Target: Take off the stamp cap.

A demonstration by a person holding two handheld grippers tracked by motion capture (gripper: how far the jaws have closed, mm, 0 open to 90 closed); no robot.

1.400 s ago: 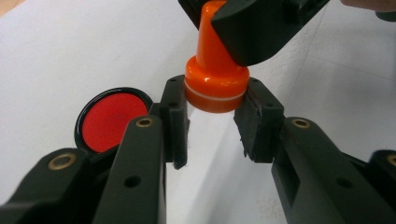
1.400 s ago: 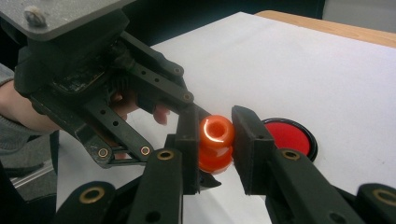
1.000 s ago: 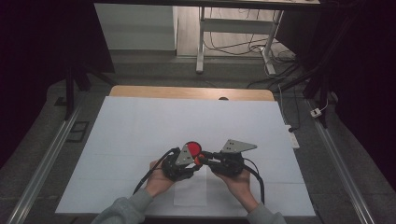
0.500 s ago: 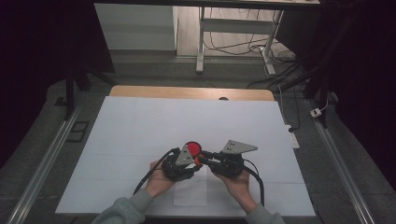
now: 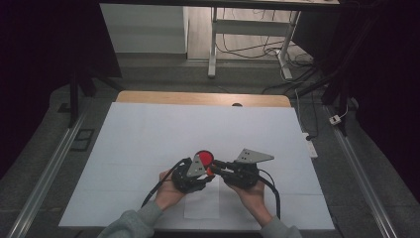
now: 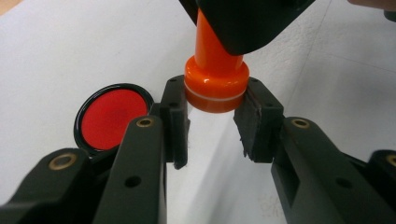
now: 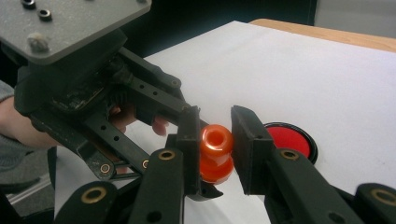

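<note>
The stamp (image 6: 215, 79) is showing glossy orange, with a thin pale ring running around its wide base. The ink pad (image 6: 112, 116) is showing a flat red disc inside a shiny black rim. Both the left tongs (image 6: 212, 123) and the right tongs (image 7: 215, 154) are showing matt black, with small brass-coloured rivets dotting their arms. A grey plate (image 5: 253, 156) is sitting on top of one. The table (image 5: 148, 129) is wearing a plain white sheet, with light wood peeking out along its far edge. The sleeves (image 5: 136, 225) are looking grey-green.
</note>
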